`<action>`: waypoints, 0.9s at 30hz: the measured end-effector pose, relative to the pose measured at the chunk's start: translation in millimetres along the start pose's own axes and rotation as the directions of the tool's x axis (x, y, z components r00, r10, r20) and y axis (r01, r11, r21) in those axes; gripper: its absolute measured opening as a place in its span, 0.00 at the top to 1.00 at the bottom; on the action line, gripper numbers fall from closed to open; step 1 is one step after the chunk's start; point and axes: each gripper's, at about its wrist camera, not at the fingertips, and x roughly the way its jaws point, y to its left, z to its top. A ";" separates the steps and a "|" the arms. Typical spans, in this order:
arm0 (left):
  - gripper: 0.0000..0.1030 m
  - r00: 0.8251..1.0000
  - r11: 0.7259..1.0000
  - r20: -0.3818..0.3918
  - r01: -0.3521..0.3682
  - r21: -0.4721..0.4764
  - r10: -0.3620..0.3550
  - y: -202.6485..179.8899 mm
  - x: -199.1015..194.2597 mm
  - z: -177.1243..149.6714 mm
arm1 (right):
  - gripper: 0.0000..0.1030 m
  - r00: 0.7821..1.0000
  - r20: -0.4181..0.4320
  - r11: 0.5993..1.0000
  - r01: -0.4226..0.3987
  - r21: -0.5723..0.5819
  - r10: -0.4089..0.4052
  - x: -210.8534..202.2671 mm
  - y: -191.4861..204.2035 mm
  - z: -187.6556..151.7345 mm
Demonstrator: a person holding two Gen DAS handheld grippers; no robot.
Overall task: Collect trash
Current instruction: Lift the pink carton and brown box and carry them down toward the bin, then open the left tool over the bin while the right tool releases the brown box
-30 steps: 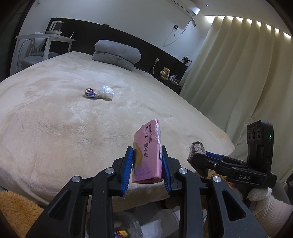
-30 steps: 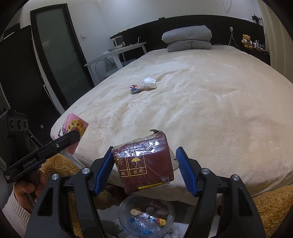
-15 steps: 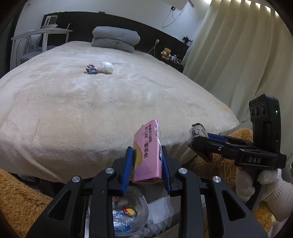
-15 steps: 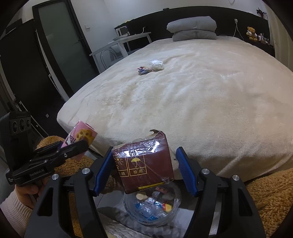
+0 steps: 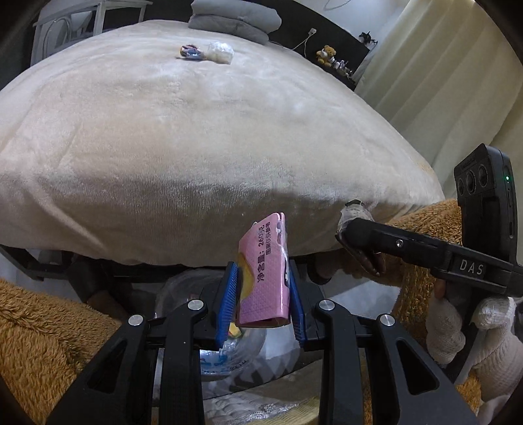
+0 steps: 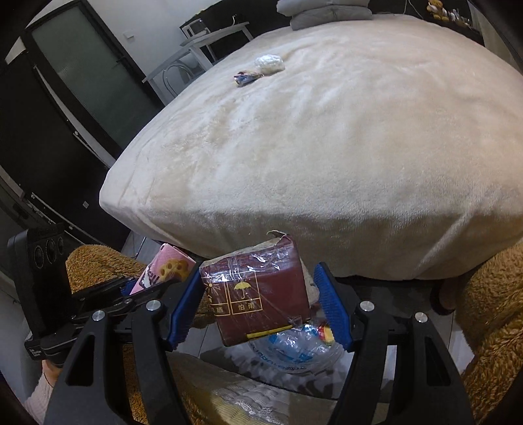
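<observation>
Trash in both tools, lower than a second ago. Left gripper (image 5: pixel 263 265): narrow, clamped on a pink packet (image 5: pixel 264 281), upright between the blue pads, now below the top edge of the bed (image 6: pixel 327 147) and in front of its foot. Right gripper (image 6: pixel 259 271): at middling width, pinching a maroon film-wrapped packet (image 6: pixel 258 294) by its sides, likewise sunk from level with the bed's near edge to in front of its foot end. Same grips as before; no slip, no change in width.

Tilted further downward too, so more floor in view than earlier: clear bag (image 6: pixel 294 346) of collected wrappers on the floor just off the foot of the bed, beneath both packets.

Judged meaning: carry phase nearly over, drop into the bag next, needing only a release once over the mouth. Some risk of the wider maroon packet catching the bag's rim or landing beside it.

Not finished after that: a small colourful wrapper (image 6: pixel 246 76) and a crumpled white wad (image 6: pixel 269 63), touching or nearly so, left out on top of the bed, well away from its foot, toward the pillows (image 5: pixel 235 19).
</observation>
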 end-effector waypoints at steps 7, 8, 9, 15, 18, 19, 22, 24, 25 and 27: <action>0.72 0.991 0.999 -0.133 -0.034 -0.022 0.031 8.5 27.5 -4.2 | 0.35 0.992 -0.122 0.993 -0.011 0.118 0.026 30.2 -14.8 -2.5; 0.72 0.988 0.999 -0.152 -0.040 -0.025 0.035 9.7 32.3 -5.2 | 0.35 0.990 -0.140 0.991 -0.004 0.131 0.022 34.7 -16.9 -3.2; 0.72 0.984 0.998 -0.173 -0.049 -0.026 0.044 11.1 37.1 -6.0 | 0.35 0.987 -0.157 0.989 -0.001 0.148 0.025 38.9 -19.3 -4.1; 0.72 0.956 0.995 -0.285 -0.086 -0.046 0.070 21.8 61.3 -11.8 | 0.35 0.966 -0.259 0.979 0.040 0.202 0.014 65.1 -26.1 -10.1; 0.72 0.945 0.994 -0.317 -0.100 -0.046 0.080 23.3 68.6 -13.7 | 0.34 0.958 -0.286 0.976 0.042 0.214 0.021 71.9 -25.6 -11.8; 0.71 0.941 0.994 -0.328 -0.100 -0.045 0.080 23.4 70.7 -14.2 | 0.34 0.957 -0.288 0.976 0.046 0.212 0.017 72.9 -24.8 -11.5; 0.70 0.936 0.994 -0.342 -0.105 -0.043 0.084 24.8 72.5 -15.4 | 0.34 0.958 -0.287 0.975 0.058 0.215 0.006 73.5 -25.6 -11.1; 0.69 0.936 0.994 -0.342 -0.099 -0.045 0.078 23.4 70.4 -14.0 | 0.34 0.958 -0.288 0.973 0.065 0.222 0.002 73.5 -27.0 -11.0; 0.69 0.934 0.994 -0.349 -0.095 -0.045 0.073 23.7 71.0 -14.4 | 0.34 0.958 -0.287 0.973 0.066 0.222 0.001 73.1 -27.0 -10.6; 0.57 0.925 0.994 -0.370 -0.104 -0.038 0.083 23.2 73.7 -15.6 | 0.29 0.959 -0.282 0.973 0.063 0.224 0.003 72.5 -27.5 -8.8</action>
